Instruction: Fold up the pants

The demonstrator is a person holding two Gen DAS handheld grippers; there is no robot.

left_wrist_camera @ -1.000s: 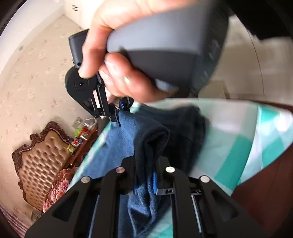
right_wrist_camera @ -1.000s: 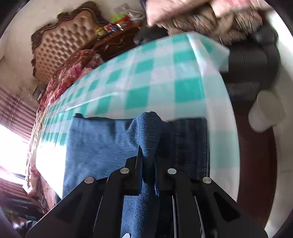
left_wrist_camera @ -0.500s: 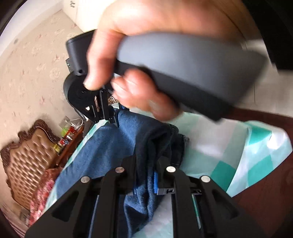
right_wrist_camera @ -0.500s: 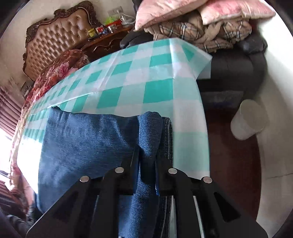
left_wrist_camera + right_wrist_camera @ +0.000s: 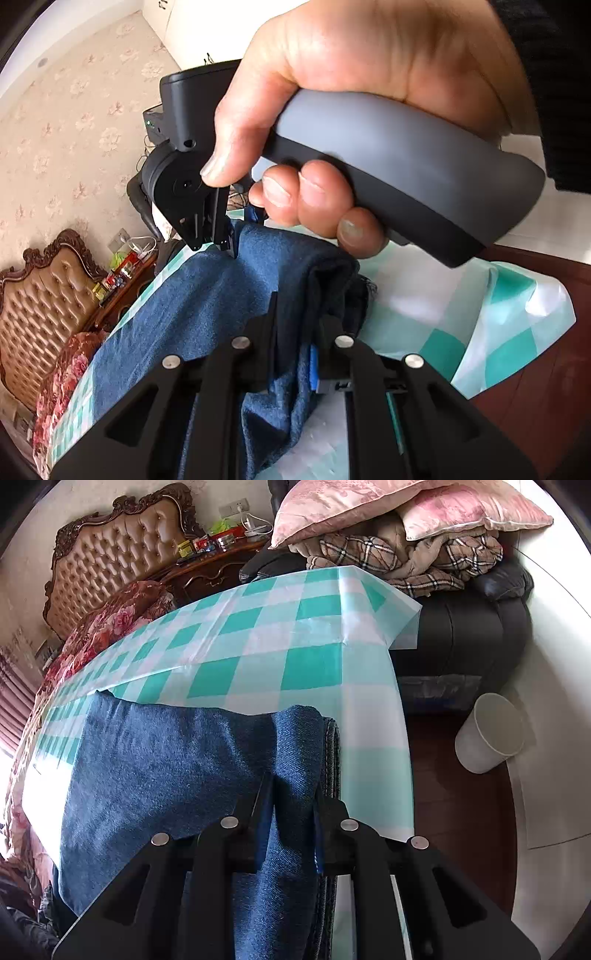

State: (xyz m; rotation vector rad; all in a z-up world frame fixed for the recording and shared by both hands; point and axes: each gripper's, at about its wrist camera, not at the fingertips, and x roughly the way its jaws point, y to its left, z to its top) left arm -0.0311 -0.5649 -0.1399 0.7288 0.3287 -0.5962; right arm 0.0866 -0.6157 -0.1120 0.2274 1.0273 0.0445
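Blue denim pants (image 5: 162,768) lie on a table with a teal and white checked cloth (image 5: 295,635). My right gripper (image 5: 291,794) is shut on a folded edge of the pants near the table's right edge. My left gripper (image 5: 301,317) is shut on another bunched edge of the pants (image 5: 207,295). In the left wrist view the right gripper (image 5: 221,245) shows close ahead, held in a hand, pinching the same fabric edge. The folded layer hangs between the two grippers above the lower layer.
A tufted headboard (image 5: 114,554) and a cluttered wooden nightstand (image 5: 207,565) stand beyond the table. Pillows and plaid blankets (image 5: 406,546) are piled on a black sofa (image 5: 469,627). A white bin (image 5: 487,734) stands on the wooden floor at the right.
Both grippers have carried the held edge of the pants forward over the lower layer toward the table end. The right gripper and hand now loom closer in the left wrist view.
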